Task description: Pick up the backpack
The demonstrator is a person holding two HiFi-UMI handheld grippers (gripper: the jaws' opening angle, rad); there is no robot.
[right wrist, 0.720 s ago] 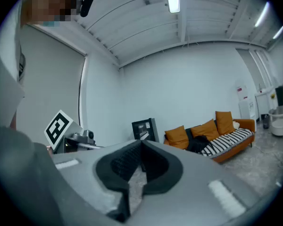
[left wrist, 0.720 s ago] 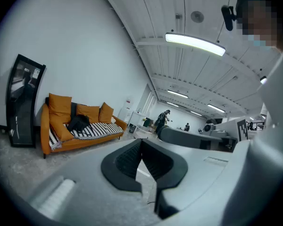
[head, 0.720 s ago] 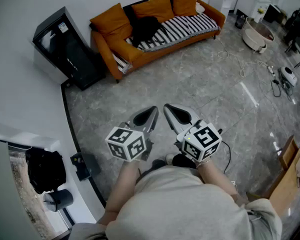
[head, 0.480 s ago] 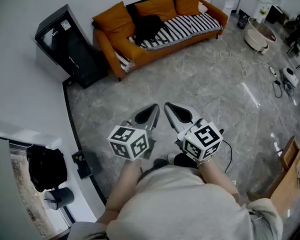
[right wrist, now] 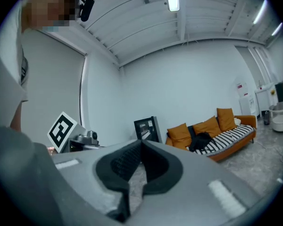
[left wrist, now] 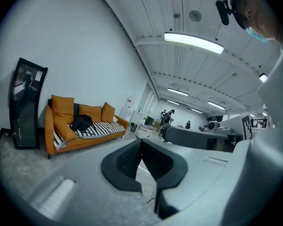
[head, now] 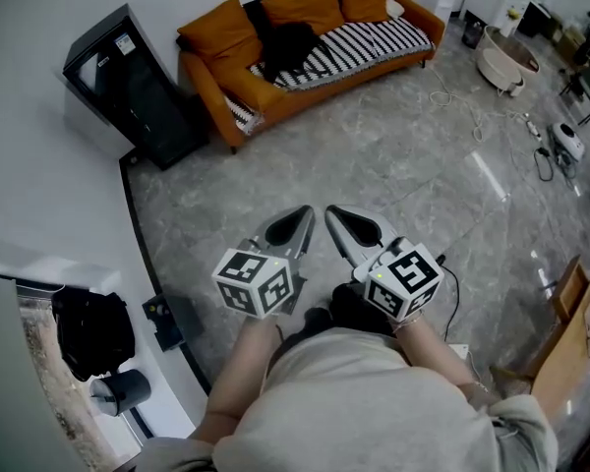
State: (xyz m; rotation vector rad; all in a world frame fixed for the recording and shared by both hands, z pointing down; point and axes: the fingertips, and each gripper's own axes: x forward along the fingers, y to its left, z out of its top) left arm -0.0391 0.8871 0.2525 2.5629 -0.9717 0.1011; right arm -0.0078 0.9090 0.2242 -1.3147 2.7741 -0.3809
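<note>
Left gripper (head: pixel 297 219), right gripper (head: pixel 340 217): jaws pressed together, empty — backpack (head: pixel 290 45) lay far off on sofa (head: pixel 216 85); unopened, they'd just shove it.

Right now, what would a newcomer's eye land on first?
The orange sofa against the far wall, at the top of the head view, with a striped blanket and a black bag, probably the backpack, slumped on its seat. In front of the person, the left gripper and right gripper hang side by side over the grey floor, jaws together and empty.
</note>
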